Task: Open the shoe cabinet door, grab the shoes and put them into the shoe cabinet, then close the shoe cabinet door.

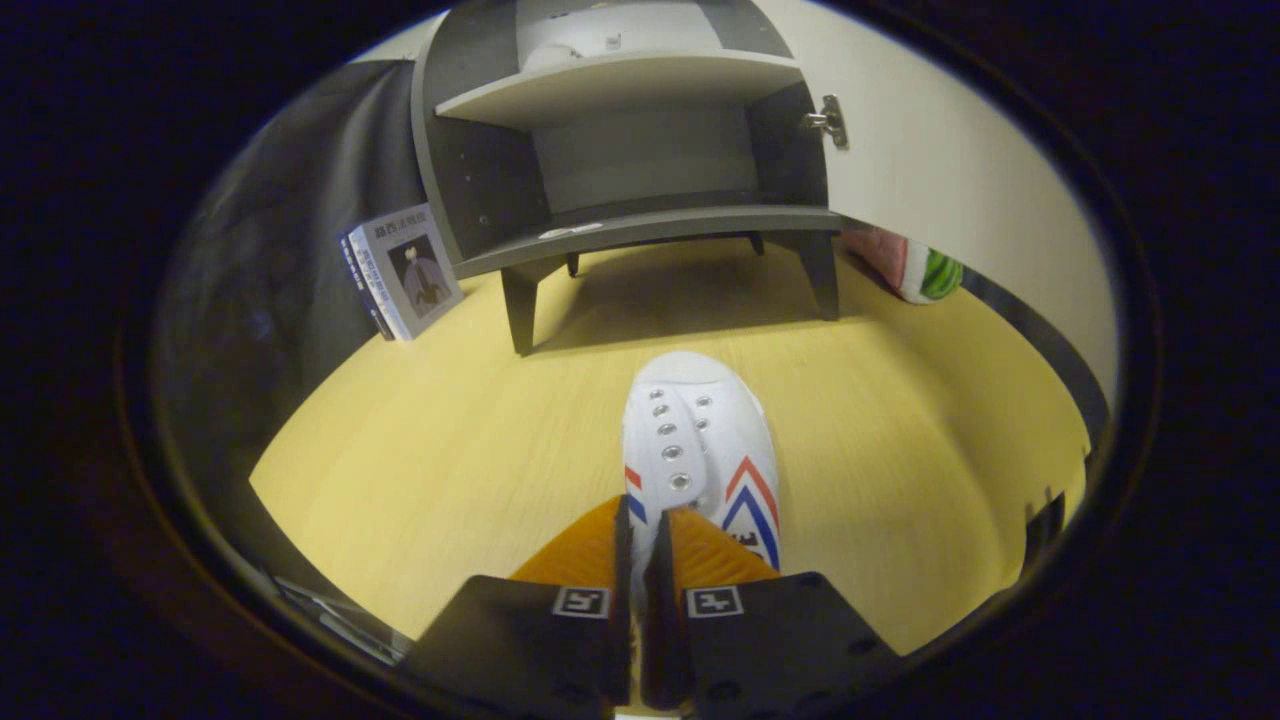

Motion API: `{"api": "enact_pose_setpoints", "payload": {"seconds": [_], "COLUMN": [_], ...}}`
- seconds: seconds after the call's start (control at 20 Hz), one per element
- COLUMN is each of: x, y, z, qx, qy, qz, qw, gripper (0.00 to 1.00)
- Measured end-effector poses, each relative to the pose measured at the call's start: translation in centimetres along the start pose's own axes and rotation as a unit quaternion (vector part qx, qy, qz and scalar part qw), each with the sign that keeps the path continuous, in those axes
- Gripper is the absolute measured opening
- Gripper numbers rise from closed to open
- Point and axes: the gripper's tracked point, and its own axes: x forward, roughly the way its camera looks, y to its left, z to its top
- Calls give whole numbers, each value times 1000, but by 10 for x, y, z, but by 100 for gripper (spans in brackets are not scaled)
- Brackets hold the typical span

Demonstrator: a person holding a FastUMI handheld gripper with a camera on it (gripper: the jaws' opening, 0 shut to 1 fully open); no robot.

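My claw [643, 525] pinches the white shoe [700, 450] by its side wall, toe pointing ahead. Bare yellow table [420, 440] lies open between toe and shoe cabinet [640, 160]. Its door [940, 170] stands swung right, lower shelf free. A book [405, 270] leans left of it.

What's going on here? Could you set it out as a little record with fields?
holder: gripper, fingers nearly together, pinching the shoe's edge
held item: white shoe, toe pointing toward the cabinet
cabinet: shoe cabinet ahead, on legs, shelves visible
door: cabinet door swung open to the right
beside cabinet: book leaning at its left
surface: yellow wooden table
stage: shoe not yet inside
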Motion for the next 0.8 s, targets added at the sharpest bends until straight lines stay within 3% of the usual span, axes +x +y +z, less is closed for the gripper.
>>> {"api": "enact_pose_setpoints", "payload": {"seconds": [0.15, 0.8], "x": [0, -29], "y": [2, 18], "z": [1, 57], "qx": [-2, -2], "qy": [2, -50], "qz": [6, -13], "qw": [1000, 999], "gripper": [4, 2]}}
